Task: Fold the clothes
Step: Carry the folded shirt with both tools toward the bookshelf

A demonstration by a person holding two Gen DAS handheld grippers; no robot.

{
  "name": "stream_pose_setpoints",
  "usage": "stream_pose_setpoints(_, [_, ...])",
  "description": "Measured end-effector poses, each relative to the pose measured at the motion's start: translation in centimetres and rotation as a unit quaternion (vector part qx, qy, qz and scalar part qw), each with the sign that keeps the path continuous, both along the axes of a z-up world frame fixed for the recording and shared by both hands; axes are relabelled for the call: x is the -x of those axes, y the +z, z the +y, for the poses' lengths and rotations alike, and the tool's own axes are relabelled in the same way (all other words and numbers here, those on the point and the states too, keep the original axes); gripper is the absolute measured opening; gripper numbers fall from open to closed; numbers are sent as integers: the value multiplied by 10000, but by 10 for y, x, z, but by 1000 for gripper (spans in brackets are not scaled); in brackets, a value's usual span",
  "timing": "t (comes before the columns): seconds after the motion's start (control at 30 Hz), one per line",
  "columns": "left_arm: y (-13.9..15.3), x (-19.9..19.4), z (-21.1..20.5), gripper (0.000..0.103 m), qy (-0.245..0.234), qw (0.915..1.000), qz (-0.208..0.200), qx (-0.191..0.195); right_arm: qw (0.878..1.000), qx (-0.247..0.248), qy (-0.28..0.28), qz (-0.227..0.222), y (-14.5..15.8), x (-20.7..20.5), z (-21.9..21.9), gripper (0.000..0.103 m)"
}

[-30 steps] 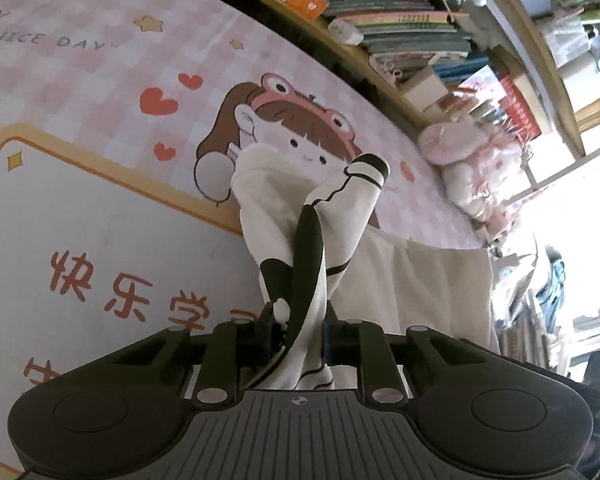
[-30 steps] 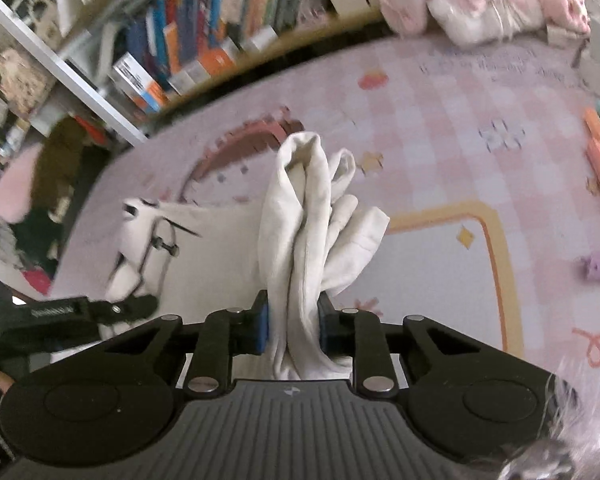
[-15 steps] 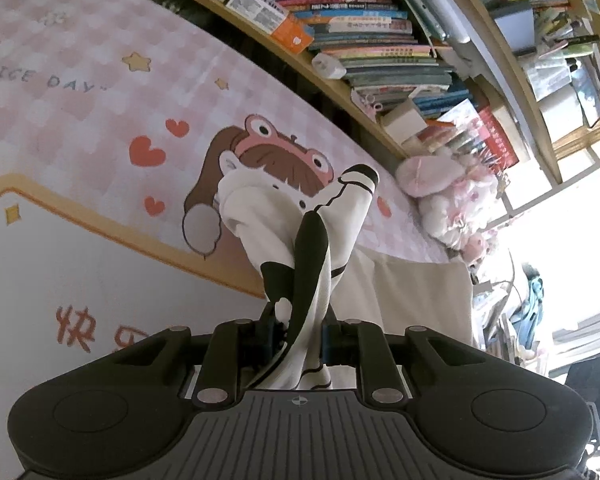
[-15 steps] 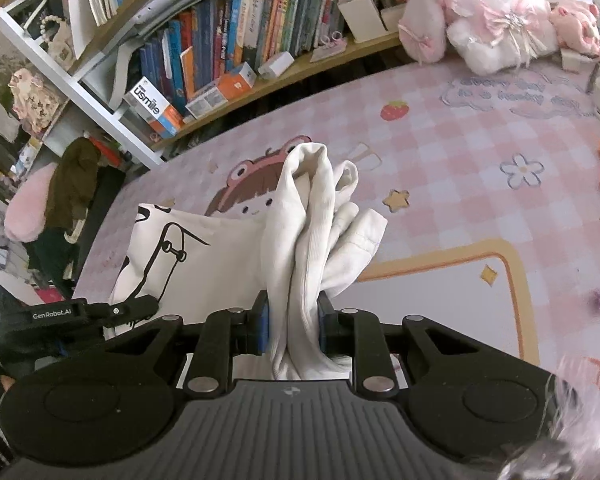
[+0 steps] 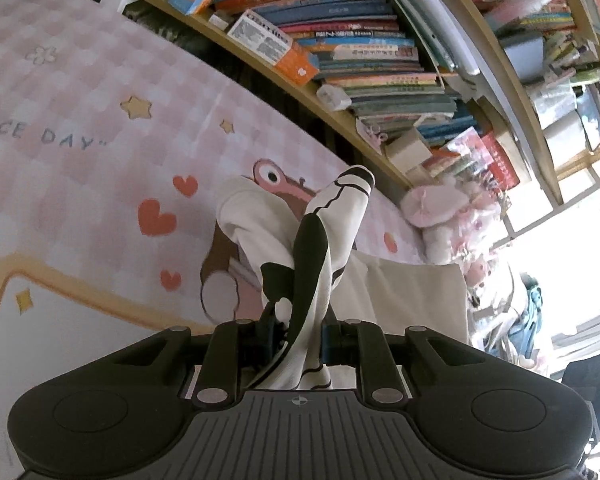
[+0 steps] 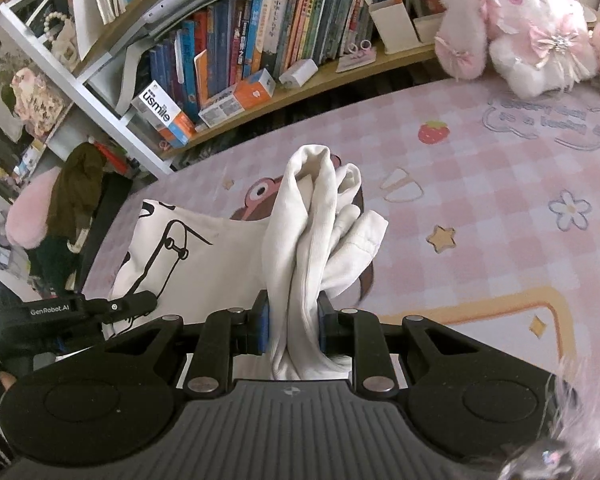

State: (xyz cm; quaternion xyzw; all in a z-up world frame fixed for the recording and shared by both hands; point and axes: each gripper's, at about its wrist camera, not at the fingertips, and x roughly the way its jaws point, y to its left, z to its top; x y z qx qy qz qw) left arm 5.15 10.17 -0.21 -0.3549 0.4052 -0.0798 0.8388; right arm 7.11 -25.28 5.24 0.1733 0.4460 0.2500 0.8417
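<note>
A cream garment (image 6: 204, 256) with black line print lies on a pink checked mat (image 6: 480, 200).

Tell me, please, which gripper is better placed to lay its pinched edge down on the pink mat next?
Neither clearly: left gripper and right gripper each clamp bunched cream garment above the pink mat; probably together.

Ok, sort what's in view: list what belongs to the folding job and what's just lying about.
Job:
cream garment
left hand-held gripper
right hand-held gripper

Lying about:
books
plush toys
usmile box
pink mat
</note>
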Motion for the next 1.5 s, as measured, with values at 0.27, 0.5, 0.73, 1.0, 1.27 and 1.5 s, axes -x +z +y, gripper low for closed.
stream_pose_setpoints(0.27, [-2,-44,21,18,24,9998,-156,119,9997,-149,-52,-163,2,-48,15,20])
stream_pose_setpoints(0.5, [-3,-93,26,18,173,9995,-278,-2,9997,-189,-53,-156,-3,-105,27,20])
stream_pose_setpoints(0.73, [-4,-139,31,18,180,9987,-482,-4,9991,-294,-81,-289,-3,-158,36,20])
stream_pose_setpoints(1.0, [-18,-182,32,18,140,9979,-620,-84,9986,-320,-107,-407,-18,-202,43,20])
stream_pose_setpoints(1.27, [-40,-200,37,19,144,9973,-715,92,9985,-314,-143,-431,-42,-227,44,20])
stream_pose_setpoints(1.5, [-65,-198,49,25,400,9969,-516,428,9956,-646,-677,-21,-80,-233,30,24])
